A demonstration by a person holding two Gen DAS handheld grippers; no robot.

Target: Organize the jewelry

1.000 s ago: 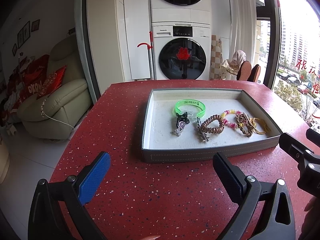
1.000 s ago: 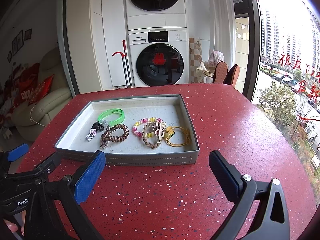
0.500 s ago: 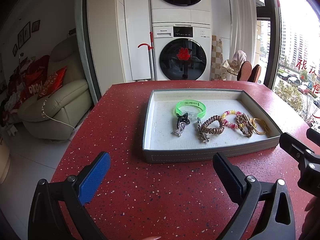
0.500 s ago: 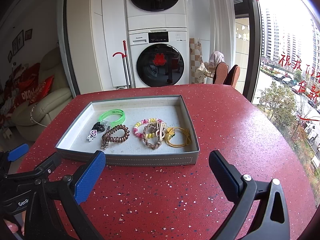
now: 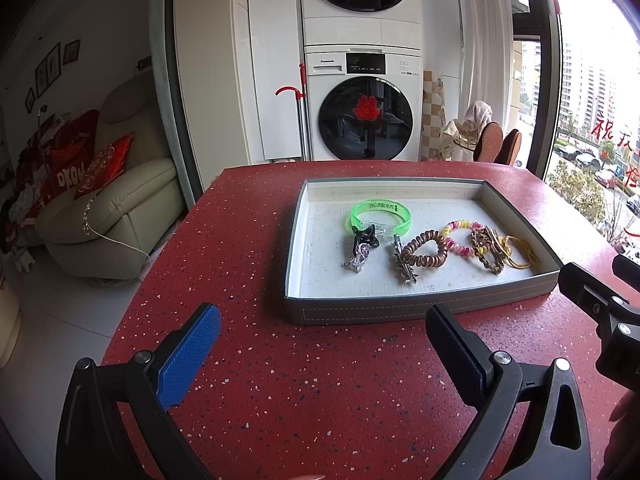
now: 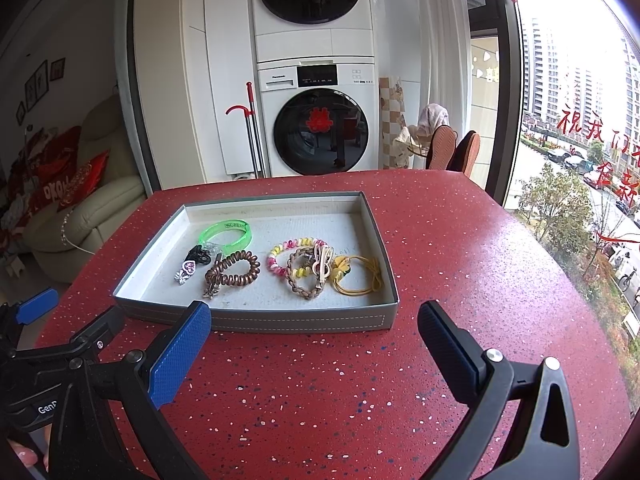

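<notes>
My left gripper (image 5: 322, 344) and my right gripper (image 6: 314, 338) both hover above the red speckled table (image 6: 460, 240) with their jaws spread wide and nothing between them; each shows one blue textured pad (image 5: 190, 354) and one black pad, and the lower bodies of both tools are cut off by the picture edge. In the left wrist view only the tip of the right gripper enters at the right edge; in the right wrist view the left gripper appears partly at the lower left. The jewelry lies in a shallow gray tray (image 6: 304, 322) with a stitched outer wall and a pale, rough lining, standing on the table just ahead of both grippers. Along its floor, from left to right: a translucent green bangle (image 6: 226, 232), a small black clip (image 6: 197, 255) with a silvery heart charm (image 6: 185, 272) below it, a brown coiled hair tie (image 6: 234, 270) with a metal clip under its left side, a pink and yellow beaded bracelet (image 6: 286, 254), a brown braided bracelet (image 6: 302, 280), a cream hair clip (image 6: 322, 264) lying across it, and a yellow elastic tie (image 6: 358, 276) with a flower. These last four overlap, so I cannot tell exactly where each ends. Behind the table stand stacked white washing machines (image 6: 316, 120); a cream sofa (image 5: 108, 216) sits at left.
</notes>
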